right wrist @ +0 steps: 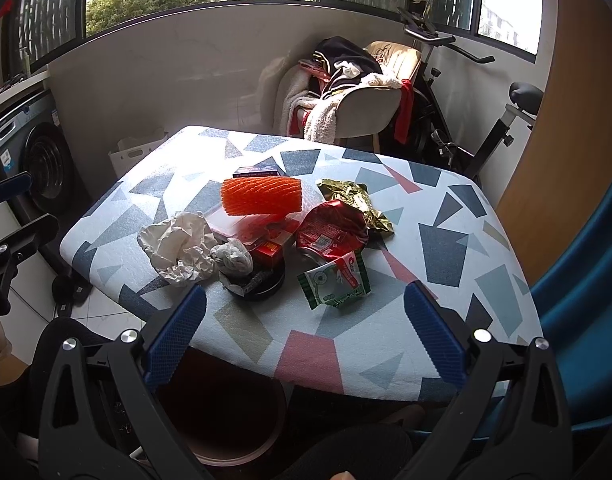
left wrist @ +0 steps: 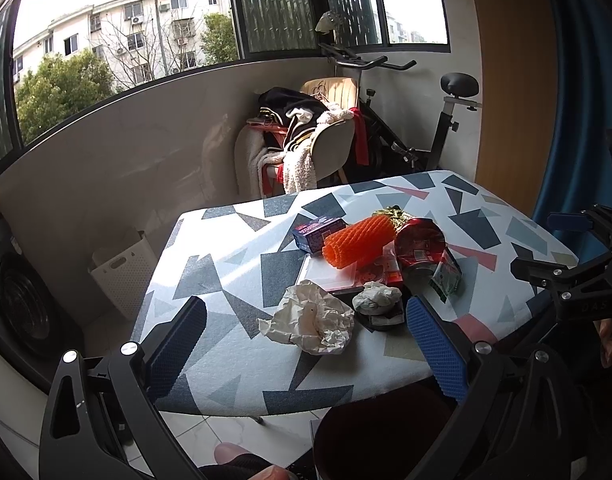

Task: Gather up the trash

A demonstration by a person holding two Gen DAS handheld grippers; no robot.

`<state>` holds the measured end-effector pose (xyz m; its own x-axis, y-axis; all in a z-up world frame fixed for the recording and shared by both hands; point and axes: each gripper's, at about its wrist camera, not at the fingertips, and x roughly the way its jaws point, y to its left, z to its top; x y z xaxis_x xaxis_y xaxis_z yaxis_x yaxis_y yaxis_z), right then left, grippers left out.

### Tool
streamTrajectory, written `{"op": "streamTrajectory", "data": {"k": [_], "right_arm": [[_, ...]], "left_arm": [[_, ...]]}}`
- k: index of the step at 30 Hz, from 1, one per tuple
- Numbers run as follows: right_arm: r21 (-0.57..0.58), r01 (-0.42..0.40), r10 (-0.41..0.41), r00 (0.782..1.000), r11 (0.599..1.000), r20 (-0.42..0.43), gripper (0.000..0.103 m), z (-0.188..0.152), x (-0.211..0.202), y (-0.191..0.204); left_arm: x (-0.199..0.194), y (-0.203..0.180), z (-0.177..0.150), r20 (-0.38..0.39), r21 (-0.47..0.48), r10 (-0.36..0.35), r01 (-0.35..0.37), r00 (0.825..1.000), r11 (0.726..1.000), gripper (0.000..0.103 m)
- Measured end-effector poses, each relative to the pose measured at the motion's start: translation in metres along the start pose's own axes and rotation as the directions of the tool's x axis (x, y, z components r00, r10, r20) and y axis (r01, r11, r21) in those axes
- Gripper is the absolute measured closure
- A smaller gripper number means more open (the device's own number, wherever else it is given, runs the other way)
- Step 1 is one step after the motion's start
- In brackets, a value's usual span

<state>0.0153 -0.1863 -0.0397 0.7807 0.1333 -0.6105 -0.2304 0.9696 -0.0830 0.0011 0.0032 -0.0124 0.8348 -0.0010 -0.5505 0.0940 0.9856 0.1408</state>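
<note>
Trash lies in a heap on the patterned table (left wrist: 209, 280) (right wrist: 446, 312): a crumpled white paper (left wrist: 310, 322) (right wrist: 173, 244), a small grey-white wad (left wrist: 376, 298) (right wrist: 231, 258) on a black round lid (right wrist: 261, 284), an orange foam net (left wrist: 360, 240) (right wrist: 261, 196), a crushed red can (left wrist: 420, 246) (right wrist: 330, 230), a green and white wrapper (left wrist: 446, 278) (right wrist: 336, 280), a gold wrapper (right wrist: 358, 198) and a purple box (left wrist: 318, 232). My left gripper (left wrist: 303, 350) hangs open just before the crumpled paper. My right gripper (right wrist: 306, 330) is open near the green wrapper. A dark red bin (left wrist: 382, 432) (right wrist: 221, 408) stands under the table's near edge.
A chair piled with clothes (left wrist: 301, 136) (right wrist: 346, 92) and an exercise bike (left wrist: 446, 128) stand behind the table. A white basket (left wrist: 123, 276) and a washing machine (right wrist: 37, 156) sit at the left. A blue curtain (left wrist: 578, 80) hangs at the right.
</note>
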Motion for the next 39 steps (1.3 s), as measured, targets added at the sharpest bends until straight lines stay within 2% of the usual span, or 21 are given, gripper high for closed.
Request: {"op": "streamTrajectory", "data": {"k": [39], "right_arm": [[-0.001,0.0,0.0,1.0,1.0,-0.009,0.006,0.0005,0.0022,-0.0003]], "left_arm": [[0.0018,0.0001,-0.0033,-0.003,0.002,0.002,-0.002,1.0,1.0,0.005]]}}
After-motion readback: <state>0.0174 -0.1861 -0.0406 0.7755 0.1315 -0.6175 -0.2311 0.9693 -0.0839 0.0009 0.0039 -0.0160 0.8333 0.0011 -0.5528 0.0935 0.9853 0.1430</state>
